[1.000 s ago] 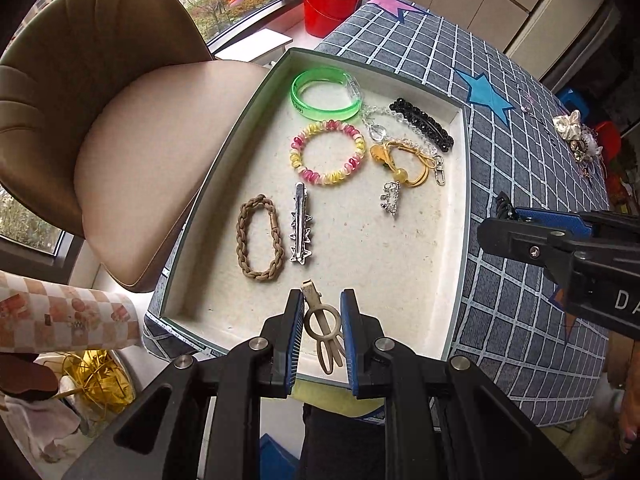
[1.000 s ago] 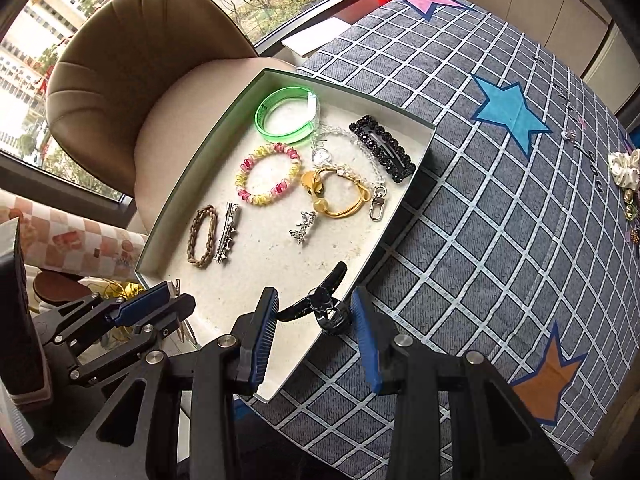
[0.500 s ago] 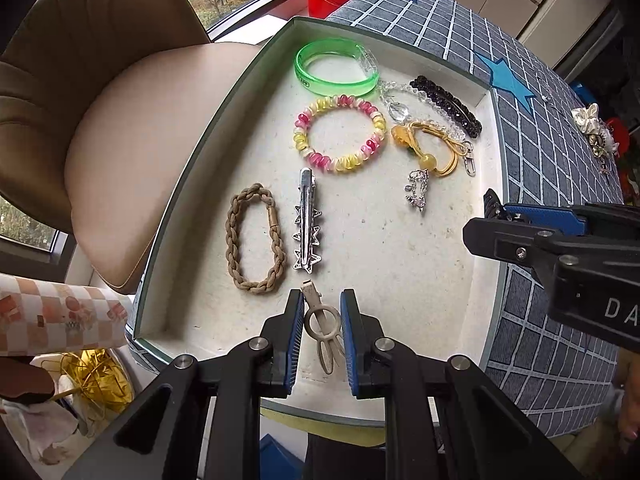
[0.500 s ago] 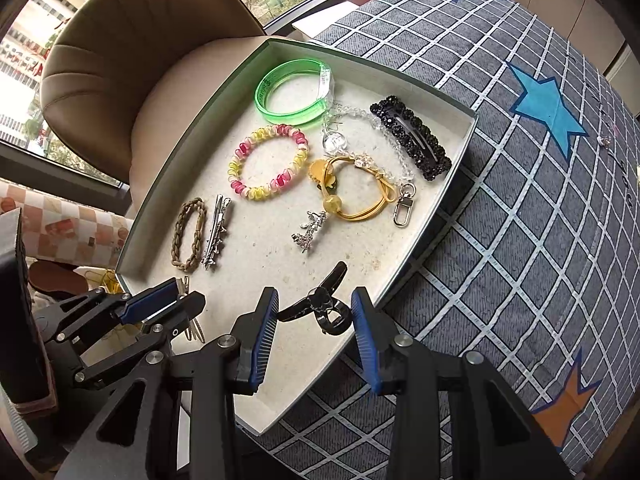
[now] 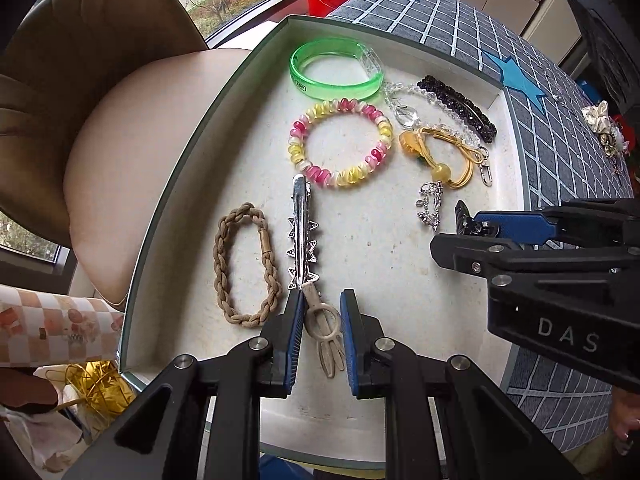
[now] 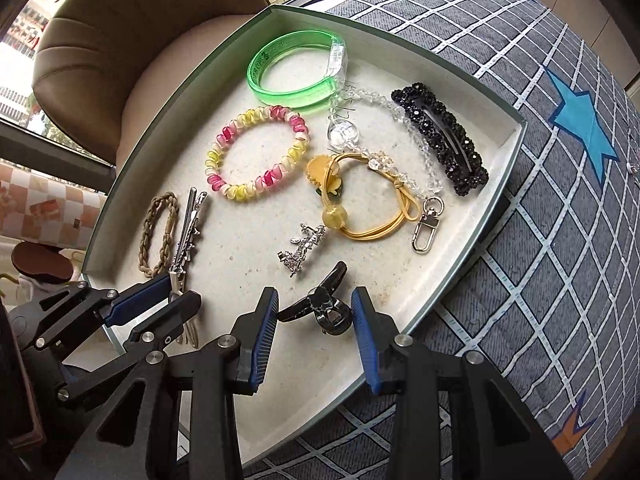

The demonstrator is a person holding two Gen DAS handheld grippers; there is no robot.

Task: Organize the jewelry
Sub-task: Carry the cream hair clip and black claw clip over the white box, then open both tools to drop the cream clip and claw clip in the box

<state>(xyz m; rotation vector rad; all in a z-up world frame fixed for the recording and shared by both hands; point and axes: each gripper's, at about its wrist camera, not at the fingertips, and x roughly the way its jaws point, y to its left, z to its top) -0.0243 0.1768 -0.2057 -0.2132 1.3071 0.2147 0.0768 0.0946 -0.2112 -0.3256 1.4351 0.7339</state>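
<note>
A shallow grey-green tray point(image 5: 224, 104) point(image 6: 496, 196) holds several pieces. My left gripper point(image 5: 320, 320) is shut on a beige hair clip point(image 5: 322, 320), low over the tray's near end, its tip by the silver star clip point(image 5: 300, 236). My right gripper point(image 6: 314, 312) is shut on a black claw clip point(image 6: 320, 300) over the tray's near right part; it also shows in the left wrist view point(image 5: 472, 224). In the tray lie a green bangle point(image 6: 296, 72), a pink-yellow coil bracelet point(image 6: 256, 152), a brown braided tie point(image 5: 244, 268) and a black beaded barrette point(image 6: 440, 140).
A yellow hair tie point(image 6: 360, 208), a crystal chain with clasp point(image 6: 424, 224) and a silver charm point(image 6: 304, 248) also lie in the tray. The tray sits on a checked tablecloth point(image 6: 560, 240). A tan chair point(image 5: 100, 92) stands left of the table. More jewelry point(image 5: 604, 128) lies far right.
Both grippers have moved forward and down over the tray with their clips; the tray contents look closer. The pieces in the tray have not moved.
</note>
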